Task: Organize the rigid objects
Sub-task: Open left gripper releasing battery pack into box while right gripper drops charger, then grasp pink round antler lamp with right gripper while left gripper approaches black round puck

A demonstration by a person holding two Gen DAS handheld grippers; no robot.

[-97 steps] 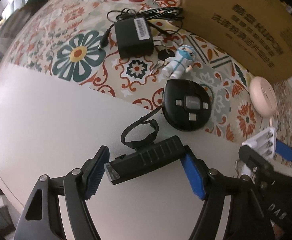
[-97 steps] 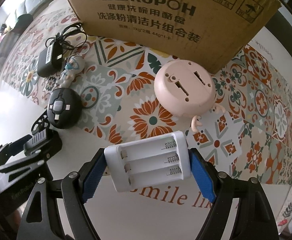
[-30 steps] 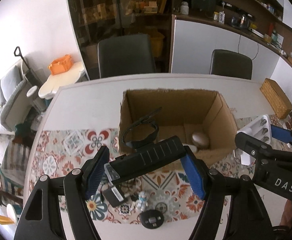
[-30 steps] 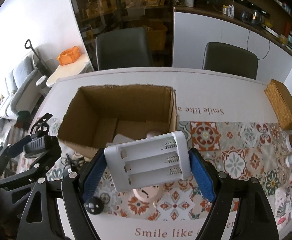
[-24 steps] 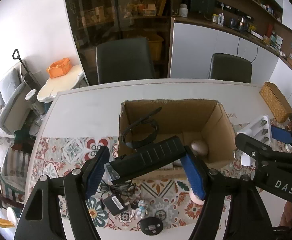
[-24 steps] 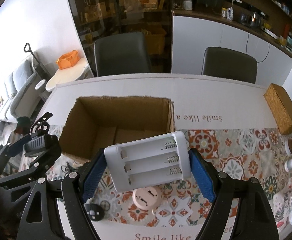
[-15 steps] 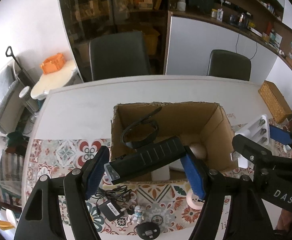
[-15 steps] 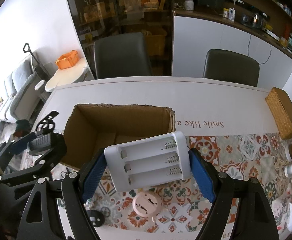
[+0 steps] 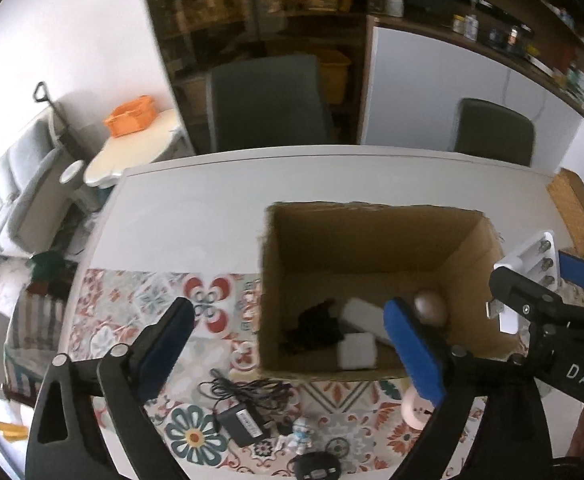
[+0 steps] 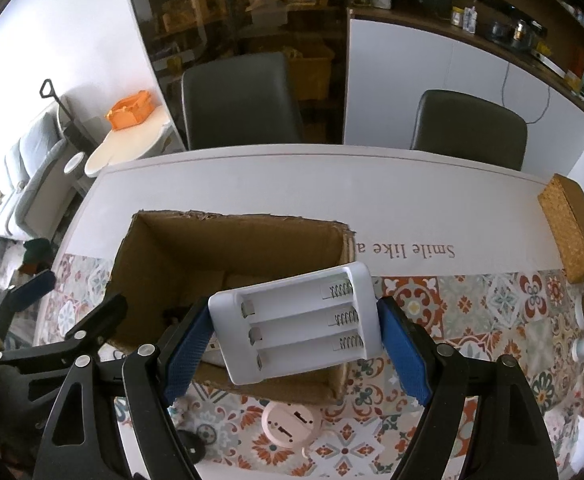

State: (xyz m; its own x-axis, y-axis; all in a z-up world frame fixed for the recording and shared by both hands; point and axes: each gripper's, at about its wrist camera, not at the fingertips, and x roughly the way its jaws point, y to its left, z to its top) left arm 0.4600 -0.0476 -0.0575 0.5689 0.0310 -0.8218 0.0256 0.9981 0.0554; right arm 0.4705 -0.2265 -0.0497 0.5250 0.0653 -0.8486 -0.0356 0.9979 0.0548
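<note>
Nearest us, our left gripper [image 9: 288,348] has its jaws opening with nothing between the blue pads, and it hangs above the near left corner of the box [image 9: 371,240]. Our right gripper [image 10: 293,350] is clamped on the white battery holder [image 10: 295,326], its three empty slots with springs facing up, held over the near wall of the box. From the left camera we see that holder [image 9: 535,260] again at the right edge, just past the box's right wall. Below the grippers, on the patterned mat [image 9: 220,312], lie a black adapter [image 9: 242,424] with its tangled cord, a small white and blue figurine [image 9: 301,438], a round black gadget [image 9: 317,468] and a pink disc [image 10: 292,426], all just in front of the box. Inside the box we see a blurred black item [image 9: 315,330] on the floor at the left, white pieces [image 9: 357,350] beside it, and a brownish rounded thing [image 9: 429,306] toward the right. Beyond the box the white table [image 9: 331,176] runs back to two dark chairs [image 9: 264,104]. A woven tan box [image 10: 573,226] sits at the table's far right.
</note>
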